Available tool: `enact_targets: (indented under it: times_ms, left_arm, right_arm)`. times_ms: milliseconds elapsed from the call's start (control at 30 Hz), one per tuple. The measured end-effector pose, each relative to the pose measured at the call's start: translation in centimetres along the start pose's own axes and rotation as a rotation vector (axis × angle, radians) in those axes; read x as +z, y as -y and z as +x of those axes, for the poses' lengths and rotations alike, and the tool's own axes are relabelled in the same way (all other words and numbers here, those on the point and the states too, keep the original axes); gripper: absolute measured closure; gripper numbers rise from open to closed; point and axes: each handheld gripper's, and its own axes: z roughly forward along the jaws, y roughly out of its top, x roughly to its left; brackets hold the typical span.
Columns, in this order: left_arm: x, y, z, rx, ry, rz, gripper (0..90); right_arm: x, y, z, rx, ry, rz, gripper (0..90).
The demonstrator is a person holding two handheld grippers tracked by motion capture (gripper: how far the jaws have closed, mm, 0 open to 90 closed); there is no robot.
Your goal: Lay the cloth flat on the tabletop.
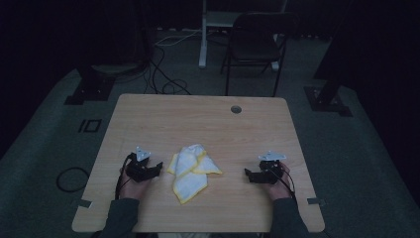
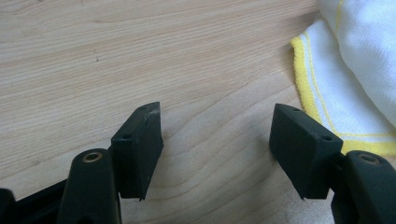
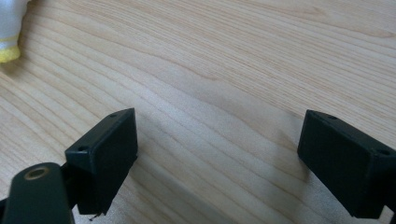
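A crumpled white cloth with yellow edging (image 1: 192, 170) lies on the wooden table (image 1: 198, 119), near the front middle. My left gripper (image 1: 157, 167) rests on the table just left of the cloth, jaws open and empty. In the left gripper view the cloth (image 2: 345, 70) lies at the right, close past the right jaw, and the gripper (image 2: 217, 126) has only bare wood between its jaws. My right gripper (image 1: 247, 173) sits to the right of the cloth, some way off, open and empty. Its own view shows the gripper (image 3: 217, 144) over bare wood, with a corner of the cloth (image 3: 10, 32) at the top left.
A round cable hole (image 1: 236, 109) sits near the table's far edge. Behind the table stand a dark folding chair (image 1: 255, 44) and a white post (image 1: 203, 34), with cables (image 1: 163, 74) on the floor. A cable loop (image 1: 72, 178) lies on the floor at left.
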Motion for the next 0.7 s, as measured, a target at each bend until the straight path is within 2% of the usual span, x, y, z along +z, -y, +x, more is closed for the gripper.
enact_targets:
  times_ms: [333, 500, 533, 567, 700]
  left_arm:
    - [-0.10, 0.03, 0.04, 0.011, 0.009, 0.008, 33.1]
    - [-0.43, -0.04, 0.19, -0.004, -0.004, 0.021, 44.7]
    - [-0.43, -0.04, 0.19, -0.004, -0.004, 0.021, 44.7]
    - [-0.56, -0.07, 0.45, -0.016, 0.004, 0.026, 46.7]
    - [-0.66, -0.10, 0.60, -0.013, 0.016, 0.032, 48.4]
  right_arm:
    - [-0.01, -0.02, 0.16, 0.005, 0.006, 0.003, 12.0]
    - [-0.10, -0.05, 0.32, 0.005, 0.004, 0.006, 14.7]
    - [-0.13, -0.06, 0.35, 0.005, 0.004, 0.006, 14.7]
    - [-0.19, -0.10, 0.46, -0.001, -0.001, 0.000, 21.7]
    - [-0.30, -0.21, 0.67, -0.006, -0.003, -0.006, 32.2]
